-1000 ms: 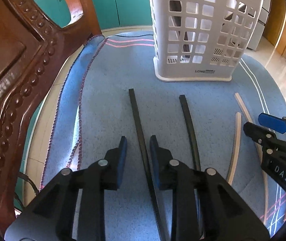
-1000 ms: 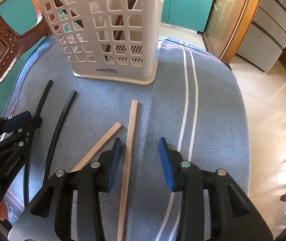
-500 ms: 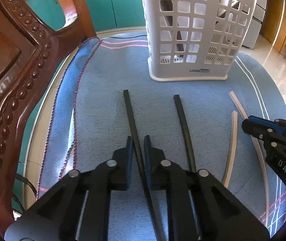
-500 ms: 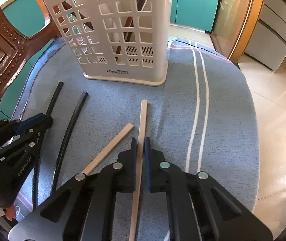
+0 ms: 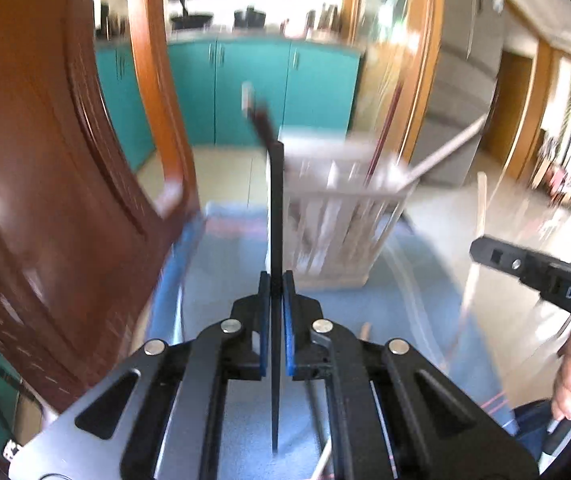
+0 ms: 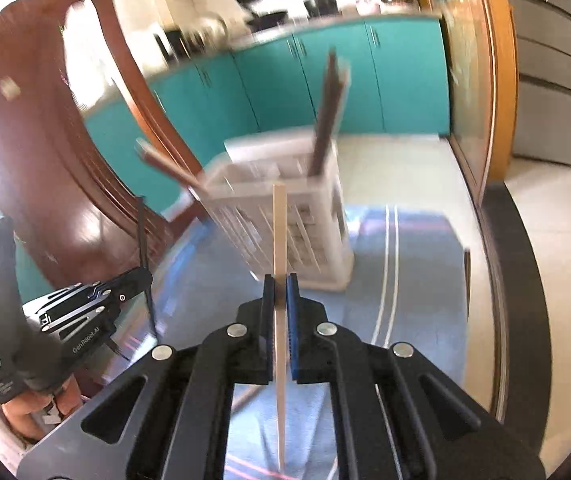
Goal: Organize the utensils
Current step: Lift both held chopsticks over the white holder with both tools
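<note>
My left gripper (image 5: 276,285) is shut on a black chopstick (image 5: 276,208), held off the blue cloth and pointing toward the white slotted basket (image 5: 339,232). My right gripper (image 6: 280,285) is shut on a pale wooden chopstick (image 6: 279,224), likewise lifted in front of the basket (image 6: 285,216). Dark utensils (image 6: 327,120) stand in the basket. In the right wrist view the left gripper (image 6: 141,276) shows at the left with its black stick. In the left wrist view the right gripper (image 5: 481,246) shows at the right with its pale stick (image 5: 481,200). Both views are motion-blurred.
A carved wooden chair back (image 5: 45,200) rises close on the left of the blue tablecloth (image 5: 225,300). Another chopstick end (image 5: 366,330) lies on the cloth behind my left fingers. Teal cabinets (image 6: 325,80) and a tiled floor lie beyond the table edge.
Both grippers closed on a chopstick each, black in the left and pale wood in the right, then lifted them off the cloth and tilted up toward the basket.
</note>
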Available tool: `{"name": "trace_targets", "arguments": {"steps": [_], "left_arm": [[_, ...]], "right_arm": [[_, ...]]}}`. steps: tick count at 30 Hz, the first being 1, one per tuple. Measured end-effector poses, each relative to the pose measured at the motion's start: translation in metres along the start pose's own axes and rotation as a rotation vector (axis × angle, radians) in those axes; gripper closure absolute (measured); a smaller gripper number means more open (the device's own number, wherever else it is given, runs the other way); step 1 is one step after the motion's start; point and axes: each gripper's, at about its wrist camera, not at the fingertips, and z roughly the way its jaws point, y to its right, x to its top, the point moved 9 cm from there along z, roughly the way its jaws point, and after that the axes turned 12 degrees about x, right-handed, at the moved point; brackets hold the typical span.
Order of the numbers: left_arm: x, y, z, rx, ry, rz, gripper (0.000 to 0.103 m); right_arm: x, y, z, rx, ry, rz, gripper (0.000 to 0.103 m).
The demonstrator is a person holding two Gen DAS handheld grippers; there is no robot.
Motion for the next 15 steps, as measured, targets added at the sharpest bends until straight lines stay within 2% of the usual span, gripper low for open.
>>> {"name": "trace_targets", "arguments": {"steps": [3,7,11,13,15], "left_arm": [[0.038,-0.005,-0.03,-0.028,0.088,-0.039,0.096],[0.097,-0.01,-0.064,-0.087,0.214,-0.102,0.096],[0.154,-0.026,-0.072,-0.067,0.346,-0.185,0.096],[0.17,-0.03,-0.066,-0.049,0.378,-0.22,0.096],[0.179,-0.034,-0.046,-0.015,0.403,-0.238,0.096]], "right_arm": [[0.028,-0.021,-0.031,0.043,0.085,-0.014,0.097],[0.085,-0.04,-0.064,0.064,0.206,-0.065,0.097],[0.144,-0.049,-0.091,0.002,0.395,-0.118,0.097],[0.157,-0.047,-0.093,-0.05,0.457,-0.126,0.097],[0.162,-0.041,-0.084,-0.103,0.483,-0.122,0.097]]}}
